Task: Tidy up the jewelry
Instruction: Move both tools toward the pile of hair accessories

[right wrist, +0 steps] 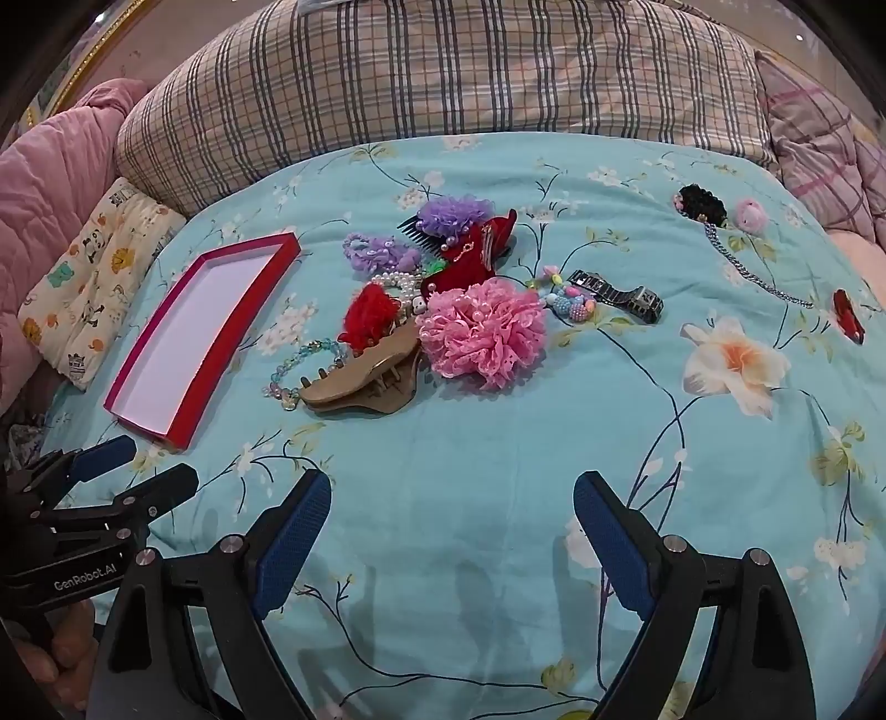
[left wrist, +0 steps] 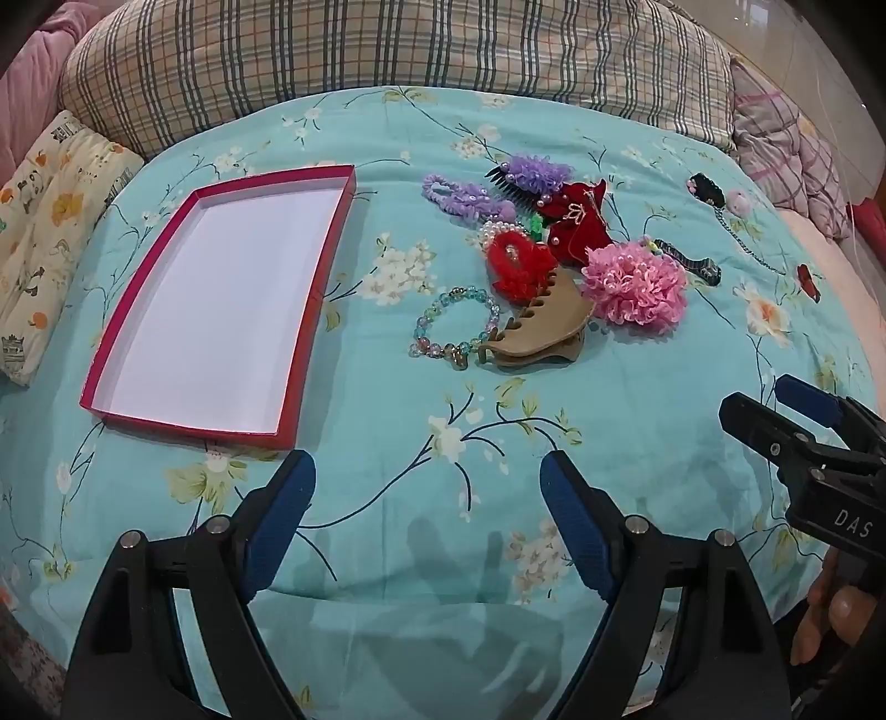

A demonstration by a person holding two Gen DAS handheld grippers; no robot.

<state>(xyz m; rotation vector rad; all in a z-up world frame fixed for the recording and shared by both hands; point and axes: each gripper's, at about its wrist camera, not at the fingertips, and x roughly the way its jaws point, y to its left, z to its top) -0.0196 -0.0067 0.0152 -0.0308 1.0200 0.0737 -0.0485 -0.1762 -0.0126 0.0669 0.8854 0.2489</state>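
Nearest the lens in the left wrist view, the left gripper (left wrist: 426,482) hangs over the near edge of the turquoise floral bedspread (left wrist: 421,421), its blue-padded fingers (left wrist: 279,526) spread wide with only cloth between them. At the right edge the right gripper (left wrist: 775,410) pokes in, also spread and holding nothing, with part of a hand (left wrist: 825,615) below it. Toward the bedspread's left side lies a shallow red box (left wrist: 318,288) with a white floor, nothing in it. Right of the box, apart from it, sits the jewelry pile: a beaded bracelet (left wrist: 454,324) touching a tan claw clip (left wrist: 540,332), a red flower (left wrist: 518,263), a pink flower (left wrist: 634,285), purple scrunchies (left wrist: 465,194) and a dark comb with purple trim (left wrist: 526,177). A plaid pillow (left wrist: 387,50) lines the far edge.

From the right wrist view, the right gripper (right wrist: 451,501) likewise stands wide apart above bare cloth at the near edge. The left gripper (right wrist: 138,459) shows at the lower left, parted and holding nothing. Beyond, the box (right wrist: 191,412) lies at the left and the pile sits mid-bedspread, the pink flower (right wrist: 484,329) at its right. A dark watch (right wrist: 620,293) lies just right of the pile, and a silver chain (right wrist: 747,268) lies well apart toward the far right corner.
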